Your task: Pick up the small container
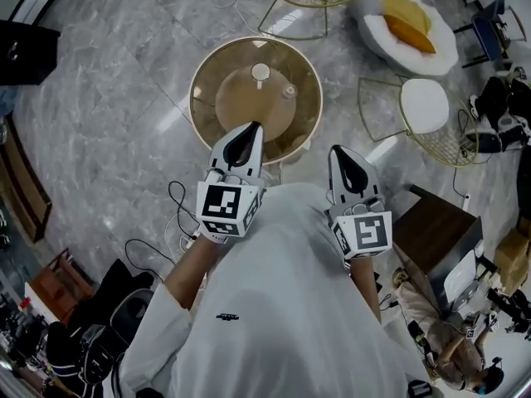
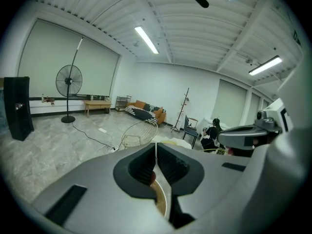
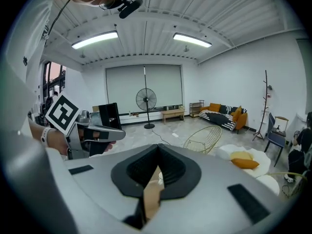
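So, head view first: the round glass tabletop has the small container sitting near its middle, with a second small pale item just beside it. The left gripper hangs over the tabletop's near edge. The right gripper sits just off the rim. Both are well apart from the container. Left gripper view: fingers pressed together at the tips, nothing between them, with a standing fan and a wire chair out on the floor behind. Right gripper view: same deal, fingers closed and empty, and the left gripper shows at the left.
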A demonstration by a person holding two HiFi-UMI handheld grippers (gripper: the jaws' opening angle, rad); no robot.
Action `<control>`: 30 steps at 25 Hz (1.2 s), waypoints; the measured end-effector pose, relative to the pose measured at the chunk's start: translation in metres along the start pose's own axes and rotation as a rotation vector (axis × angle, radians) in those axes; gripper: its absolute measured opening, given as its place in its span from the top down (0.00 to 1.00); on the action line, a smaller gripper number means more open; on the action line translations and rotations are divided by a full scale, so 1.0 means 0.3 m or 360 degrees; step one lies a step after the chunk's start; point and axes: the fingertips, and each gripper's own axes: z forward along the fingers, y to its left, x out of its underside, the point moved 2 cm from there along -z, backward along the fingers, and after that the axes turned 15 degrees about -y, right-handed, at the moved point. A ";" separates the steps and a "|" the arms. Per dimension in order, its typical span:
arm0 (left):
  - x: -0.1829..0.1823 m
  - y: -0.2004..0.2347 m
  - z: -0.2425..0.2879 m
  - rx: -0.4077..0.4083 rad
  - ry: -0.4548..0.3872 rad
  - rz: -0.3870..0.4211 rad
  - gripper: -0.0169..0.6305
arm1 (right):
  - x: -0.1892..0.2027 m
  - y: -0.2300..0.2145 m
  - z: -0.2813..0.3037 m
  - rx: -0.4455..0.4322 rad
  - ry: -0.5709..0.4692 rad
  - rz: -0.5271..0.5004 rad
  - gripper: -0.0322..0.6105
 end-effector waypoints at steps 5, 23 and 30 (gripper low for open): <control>0.044 -0.004 0.054 0.0017 0.0056 -0.0030 0.94 | 0.009 -0.039 0.039 -0.0023 0.0019 0.0033 0.94; 0.215 0.059 0.300 -0.0010 0.0237 0.0022 0.92 | 0.158 -0.164 0.229 -0.0172 0.0134 0.0185 0.94; 0.319 0.055 0.375 0.0069 0.0314 0.0069 0.78 | 0.263 -0.216 0.271 -0.0177 0.0203 0.0236 0.94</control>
